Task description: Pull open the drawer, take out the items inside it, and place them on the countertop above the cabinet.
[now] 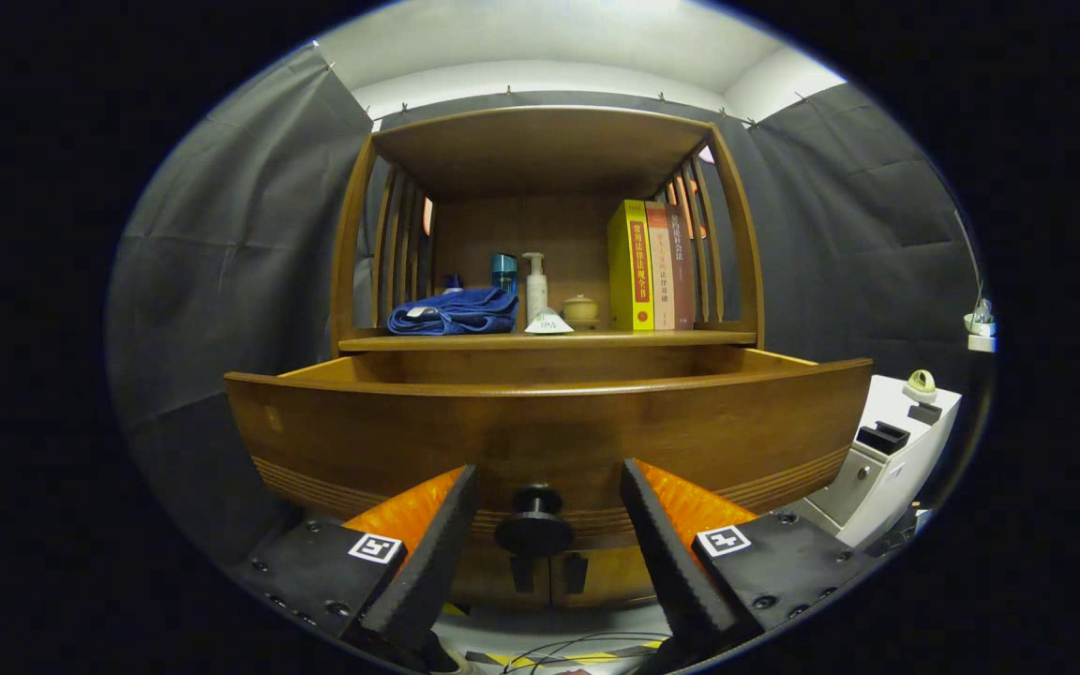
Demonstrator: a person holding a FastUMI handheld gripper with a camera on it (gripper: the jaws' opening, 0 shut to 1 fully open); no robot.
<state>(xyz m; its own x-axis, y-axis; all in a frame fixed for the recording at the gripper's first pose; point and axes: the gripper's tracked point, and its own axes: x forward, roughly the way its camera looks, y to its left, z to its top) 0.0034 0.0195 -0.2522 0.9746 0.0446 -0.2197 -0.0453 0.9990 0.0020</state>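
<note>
— Brown wood is what we face: a cabinet [540,281] with its drawer [549,436] pulled out toward us, the curved front panel close ahead of the fingers.

— Can we see into the drawer?

— No. We look at it from below its rim, so what lies inside is hidden from us. We see just the top edges of its side walls running back to the cabinet.

— And the gripper [549,525]?

— Its fingers stand spread apart, pressing on nothing. The drawer's dark round knob [534,527] sits between them, apart from both. One finger [427,553] is left of the knob, the other to the right.

— What is on the countertop [549,339] above the drawer?

— At the left, a folded blue towel [454,312]. Behind it stands a teal cup [503,271], and just right of that a white pump bottle [535,286]. Near the front edge lies a small white cone-shaped thing [548,323], and beside it, farther back, a small tan lidded jar [580,309]; we cannot see into it. At the right, three books [657,265] stand upright, a yellow one, then an orange one, then a brown one against the slatted side.

— Anything beside the cabinet?

— To the right, lower down, a white unit [887,450] with a small pale green object [921,382] on top. Below the drawer we see two small dark handles [549,570] on the cabinet doors.
</note>
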